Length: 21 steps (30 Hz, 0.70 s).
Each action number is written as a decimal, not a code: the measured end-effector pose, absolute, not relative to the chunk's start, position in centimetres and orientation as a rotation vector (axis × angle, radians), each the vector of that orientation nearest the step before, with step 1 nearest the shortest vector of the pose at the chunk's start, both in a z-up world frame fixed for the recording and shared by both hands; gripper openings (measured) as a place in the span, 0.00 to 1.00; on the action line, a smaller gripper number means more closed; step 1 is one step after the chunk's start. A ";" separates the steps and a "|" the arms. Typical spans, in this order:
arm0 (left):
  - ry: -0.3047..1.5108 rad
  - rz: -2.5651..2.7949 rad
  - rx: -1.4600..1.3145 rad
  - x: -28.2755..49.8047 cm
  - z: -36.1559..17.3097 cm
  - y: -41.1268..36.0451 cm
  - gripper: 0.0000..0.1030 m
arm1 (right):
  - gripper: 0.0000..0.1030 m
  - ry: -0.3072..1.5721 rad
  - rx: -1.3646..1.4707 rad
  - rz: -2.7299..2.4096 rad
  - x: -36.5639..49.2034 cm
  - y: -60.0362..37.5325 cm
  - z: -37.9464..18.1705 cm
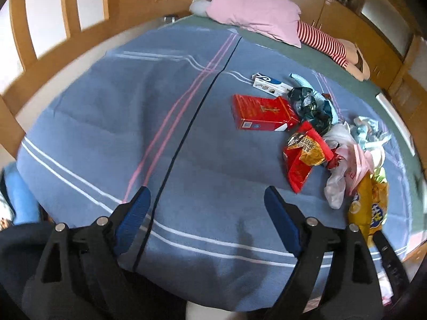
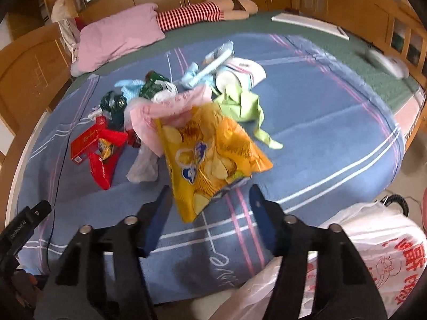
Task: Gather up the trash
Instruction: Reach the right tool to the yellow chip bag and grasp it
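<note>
A pile of trash lies on the blue plaid blanket (image 1: 106, 122). In the left wrist view I see a red box (image 1: 263, 113), a red and gold wrapper (image 1: 304, 154), a dark green wrapper (image 1: 311, 105), a white box (image 1: 269, 82) and a yellow chip bag (image 1: 369, 205). My left gripper (image 1: 206, 208) is open and empty over bare blanket, left of the pile. My right gripper (image 2: 210, 205) is open, its blue pads on either side of the lower end of the yellow chip bag (image 2: 210, 157). Pink plastic (image 2: 170, 112) and green paper (image 2: 245, 106) lie behind the bag.
A white plastic bag with red print (image 2: 379, 256) sits at the bed's near right edge. A pink pillow (image 1: 253, 13) and a striped plush toy (image 1: 325, 42) lie at the far end. Wooden bed rails (image 1: 40, 61) and cabinets (image 2: 347, 2) surround the bed. A white device (image 2: 389, 65) lies far right.
</note>
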<state>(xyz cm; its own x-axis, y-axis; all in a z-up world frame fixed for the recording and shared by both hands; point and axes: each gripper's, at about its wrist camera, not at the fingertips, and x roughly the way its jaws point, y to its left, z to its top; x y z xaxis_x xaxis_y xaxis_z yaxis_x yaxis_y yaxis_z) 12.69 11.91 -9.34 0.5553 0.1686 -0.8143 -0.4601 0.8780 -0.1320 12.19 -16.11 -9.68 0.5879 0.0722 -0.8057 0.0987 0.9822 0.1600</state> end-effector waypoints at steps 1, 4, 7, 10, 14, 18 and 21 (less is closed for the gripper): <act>0.907 0.377 -0.360 12.6 -9.4 12.1 0.84 | 0.56 0.942 0.210 -0.011 12.0 -16.4 -9.6; 0.903 0.371 -0.362 12.5 -9.4 11.9 0.82 | 0.56 0.917 0.214 -0.030 11.1 -17.4 -8.9; 0.908 0.369 -0.357 12.6 -9.5 11.5 0.83 | 0.57 0.904 0.223 -0.061 10.4 -18.9 -8.4; 0.912 0.367 -0.361 12.5 -9.4 11.5 0.87 | 0.66 0.913 0.252 -0.062 10.3 -20.0 -8.7; 0.914 0.372 -0.383 12.3 -9.5 11.7 0.89 | 0.74 0.916 0.253 -0.038 10.3 -20.0 -8.9; 0.910 0.373 -0.408 12.2 -9.6 12.0 0.90 | 0.81 0.914 0.188 0.016 10.9 -18.0 -8.8; 0.904 0.377 -0.421 12.2 -9.6 12.0 0.91 | 0.82 0.918 0.113 0.044 11.6 -16.0 -9.1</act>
